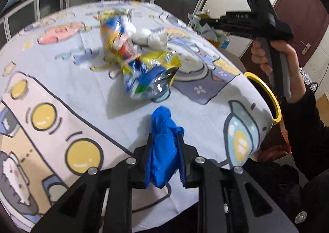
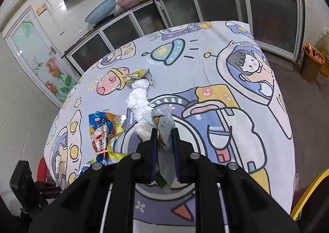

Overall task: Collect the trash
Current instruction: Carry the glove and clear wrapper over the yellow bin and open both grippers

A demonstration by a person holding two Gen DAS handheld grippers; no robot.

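Left gripper (image 1: 164, 140): fingers clamped on a crumpled blue plastic bag (image 1: 163, 150), held above the cartoon-print tablecloth (image 1: 82, 89). Right gripper (image 2: 164, 136): fingers clamped on a silver foil wrapper (image 2: 164, 122). On the cloth: yellow-blue snack bags (image 1: 148, 74), white crumpled tissue (image 2: 137, 101). Yellow bin rim (image 1: 267, 93) at table edge.
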